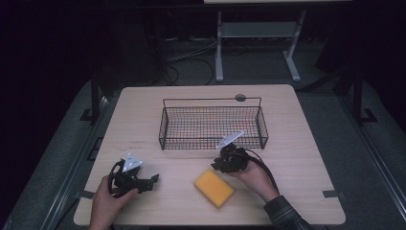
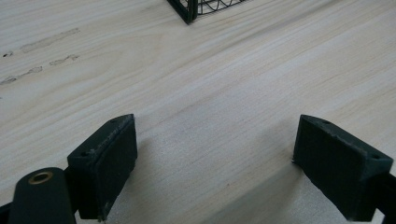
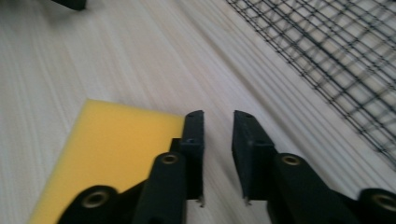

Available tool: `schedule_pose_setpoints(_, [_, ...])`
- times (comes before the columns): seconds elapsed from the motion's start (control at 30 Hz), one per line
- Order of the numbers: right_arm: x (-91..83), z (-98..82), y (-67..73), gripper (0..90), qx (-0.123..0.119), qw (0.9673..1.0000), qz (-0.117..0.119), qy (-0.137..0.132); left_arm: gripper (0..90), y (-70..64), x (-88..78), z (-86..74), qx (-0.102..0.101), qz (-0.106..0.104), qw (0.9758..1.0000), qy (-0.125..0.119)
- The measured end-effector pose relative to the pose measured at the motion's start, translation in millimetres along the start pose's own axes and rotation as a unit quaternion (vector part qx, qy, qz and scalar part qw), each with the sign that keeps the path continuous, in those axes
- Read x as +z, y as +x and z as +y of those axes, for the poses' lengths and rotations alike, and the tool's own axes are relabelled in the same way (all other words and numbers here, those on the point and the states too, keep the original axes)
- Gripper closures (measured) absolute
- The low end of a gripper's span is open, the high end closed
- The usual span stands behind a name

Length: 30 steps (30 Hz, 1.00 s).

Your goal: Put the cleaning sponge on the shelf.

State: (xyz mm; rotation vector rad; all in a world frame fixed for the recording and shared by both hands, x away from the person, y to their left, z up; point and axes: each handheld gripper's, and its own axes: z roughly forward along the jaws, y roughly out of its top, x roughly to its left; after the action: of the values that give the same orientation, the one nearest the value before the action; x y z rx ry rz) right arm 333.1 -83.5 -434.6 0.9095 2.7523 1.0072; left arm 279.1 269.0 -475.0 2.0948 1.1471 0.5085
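A yellow sponge lies flat on the wooden counter, in front of a black wire basket. The right gripper hovers just beside the sponge's edge, between sponge and basket, its jaws parted a little with nothing between them. The left gripper rests on the counter well apart to the sponge's left, jaws wide open and empty.
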Motion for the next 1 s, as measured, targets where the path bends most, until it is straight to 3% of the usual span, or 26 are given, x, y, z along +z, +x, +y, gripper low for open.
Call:
schedule_pose_setpoints(0.03, [-4.1,0.9,-0.4,62.0,0.005,0.9999,-0.008,0.003,12.7,0.0,0.0,0.0,0.0,0.0,1.0,0.0])
schedule_pose_setpoints(0.2, [-11.6,2.2,-2.6,50.6,0.02,0.9996,-0.007,0.02,12.7,-0.1,0.0,0.0,0.0,0.0,1.0,0.0])
schedule_pose_setpoints(0.23, [-14.8,2.7,-2.3,44.5,0.025,0.9993,-0.011,0.025,12.7,0.0,0.0,0.0,0.0,0.0,1.0,0.0])
schedule_pose_setpoints(0.4, [-21.1,2.9,0.2,38.9,0.029,0.9989,-0.011,0.034,12.7,0.0,0.0,0.0,0.0,0.0,1.0,0.0])
schedule_pose_setpoints(0.43, [-22.6,2.6,1.9,33.7,0.03,0.9988,-0.011,0.037,12.7,0.0,0.0,0.0,0.0,0.0,1.0,0.0])
schedule_pose_setpoints(0.67, [-26.0,2.2,13.4,20.8,0.029,0.9985,-0.015,0.044,12.7,-0.4,0.2,-0.1,-0.003,0.0,1.0,-0.001])
schedule_pose_setpoints(1.0, [-21.5,2.4,27.4,3.4,0.032,0.9969,-0.014,0.071,12.7,-0.4,0.2,-0.1,-0.003,0.0,1.0,-0.001])
